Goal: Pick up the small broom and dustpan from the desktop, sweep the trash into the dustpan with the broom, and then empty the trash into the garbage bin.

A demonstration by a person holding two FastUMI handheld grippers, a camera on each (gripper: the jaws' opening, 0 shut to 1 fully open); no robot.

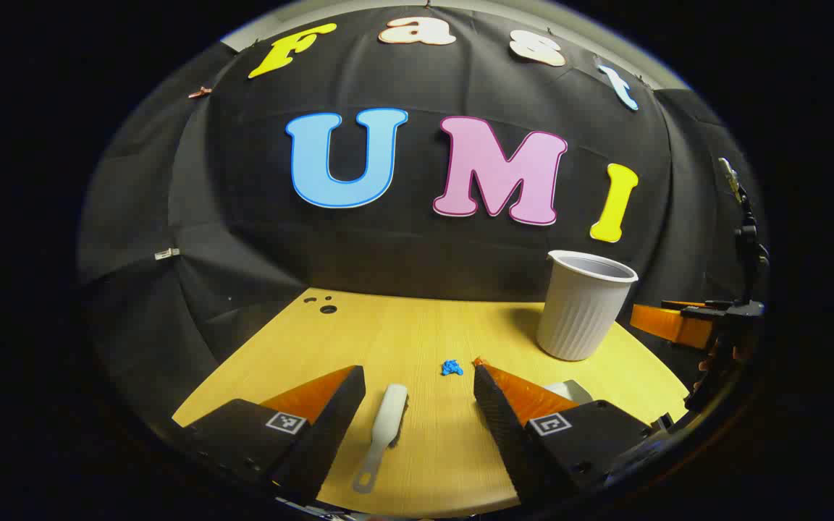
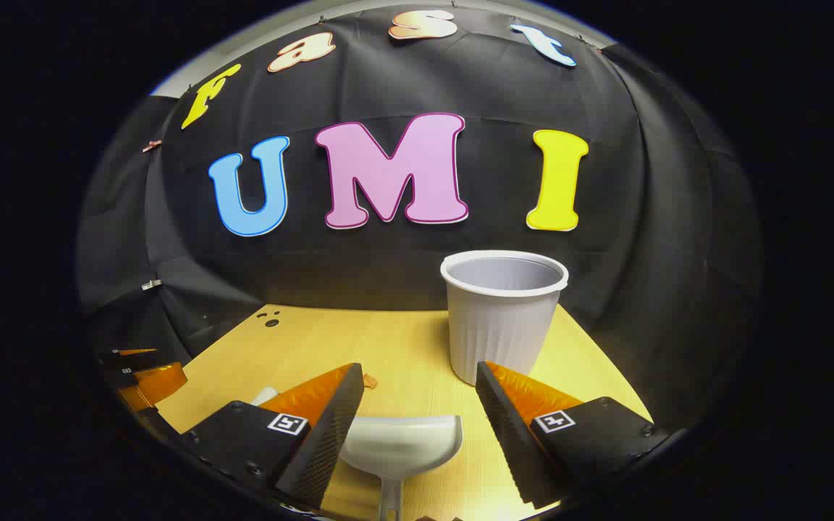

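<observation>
Left tongs (image 1: 418, 405) spread wide, holding nothing, straddling the small broom (image 1: 385, 434), which lies flat on the desk (image 1: 402, 333) with its handle toward the camera; likely lined up for a grasp on the handle. Just beyond, a blue scrap of trash (image 1: 452, 368) sits on bare wood.

Right tongs (image 2: 417, 412) equally wide and empty, poised over the white dustpan (image 2: 402, 443), whose scoop mouth faces away, handle nearest. Probably about to close on that handle.

Farther back, the ribbed white garbage bin (image 2: 502, 312) stands upright, mouth open, near the dustpan, so the tip-out should be short. Neither tool lifted yet.
</observation>
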